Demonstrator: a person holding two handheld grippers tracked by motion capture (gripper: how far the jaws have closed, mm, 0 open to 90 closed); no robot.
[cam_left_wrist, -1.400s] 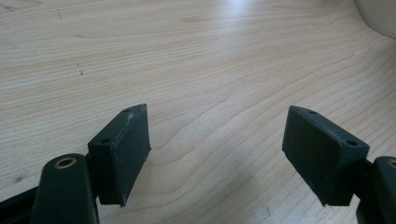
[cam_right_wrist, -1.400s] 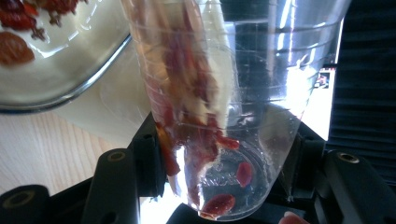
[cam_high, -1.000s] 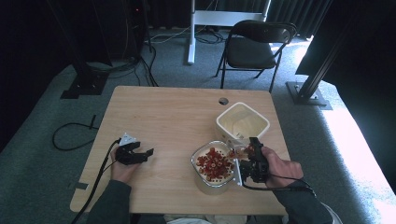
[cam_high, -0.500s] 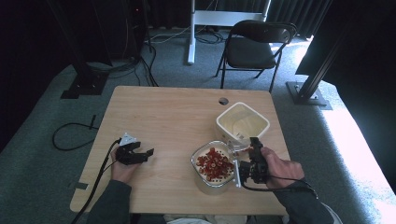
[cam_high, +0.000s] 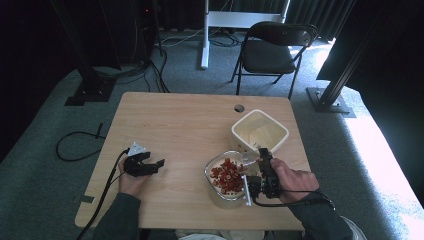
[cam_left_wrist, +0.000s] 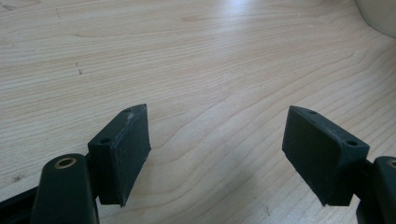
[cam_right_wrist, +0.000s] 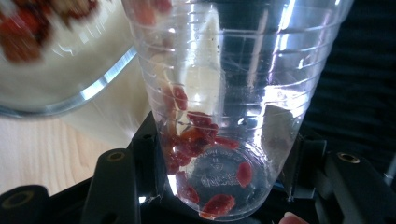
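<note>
Right tool (cam_high: 258, 170) clamped on clear ribbed plastic cup (cam_right_wrist: 219, 116), cup tipped at rim of glass bowl of red berries (cam_high: 226, 176); I see barely any shift from second ago. Few berries cling inside; pour nearly done. Left tool (cam_high: 148, 164) idle, jaws apart, on wooden surface (cam_high: 180, 120).

Glass bowl (cam_right_wrist: 60, 70) blurred and cut off at the top left corner in the right gripper view, clear plastic cup (cam_right_wrist: 224, 107) cropped at the rim by the upper edge, white container (cam_left_wrist: 378, 16) clipped at the left gripper view's corner.
</note>
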